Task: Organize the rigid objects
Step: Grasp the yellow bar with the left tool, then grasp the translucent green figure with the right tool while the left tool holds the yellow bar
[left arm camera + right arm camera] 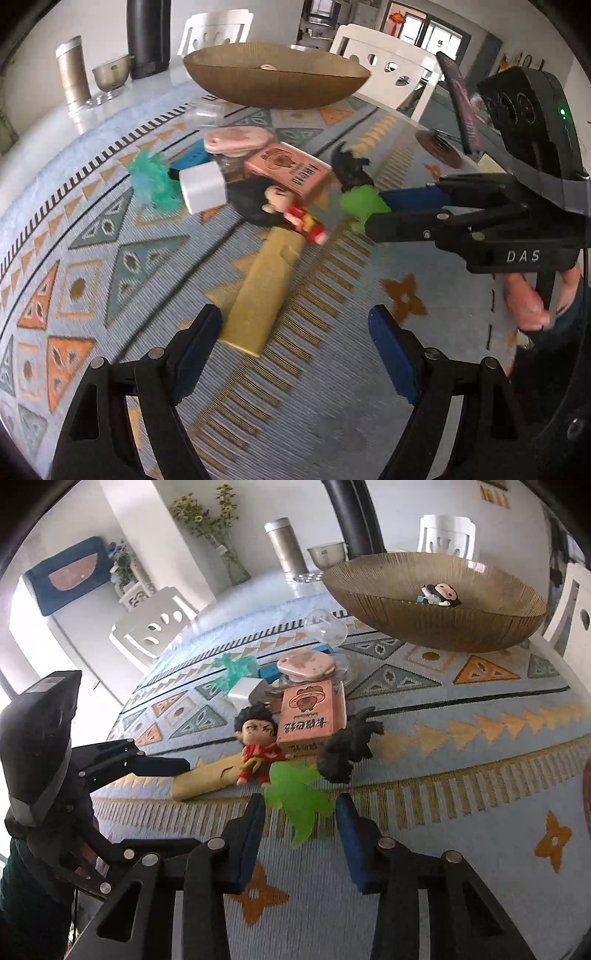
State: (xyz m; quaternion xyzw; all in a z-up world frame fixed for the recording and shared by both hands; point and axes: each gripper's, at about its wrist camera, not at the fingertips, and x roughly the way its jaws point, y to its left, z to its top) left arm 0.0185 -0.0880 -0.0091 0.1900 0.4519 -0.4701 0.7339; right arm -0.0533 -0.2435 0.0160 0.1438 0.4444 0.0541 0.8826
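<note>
The green translucent figure [295, 797] lies flat on the patterned cloth [461, 812] at the near edge of a small heap of toys, and it looks like a light, stiff plastic piece, smooth enough to slip under the pads. Judging by its flat, lobed outline, the broad middle is the safest place to pinch, since the thin lower limb would likely twist out. A dark figure [347, 749] touches its upper right side, and a red-clothed doll [256, 746] lies just beside it to the left, resting on a tan box [207, 779].

The right gripper [300, 812] straddles the green figure, its blue pads on either side of the lower half; the jaws stand narrowed around it, yet a sliver of cloth shows on each side in the right wrist view, so the pads do not seem to press on it yet. The left gripper [295, 332] hangs with its jaws wide apart over the near end of the tan box, holding nothing. Beyond the heap stands a wide brown bowl [424, 627], already holding one small figure [441, 594], the likely place for the rest
</note>
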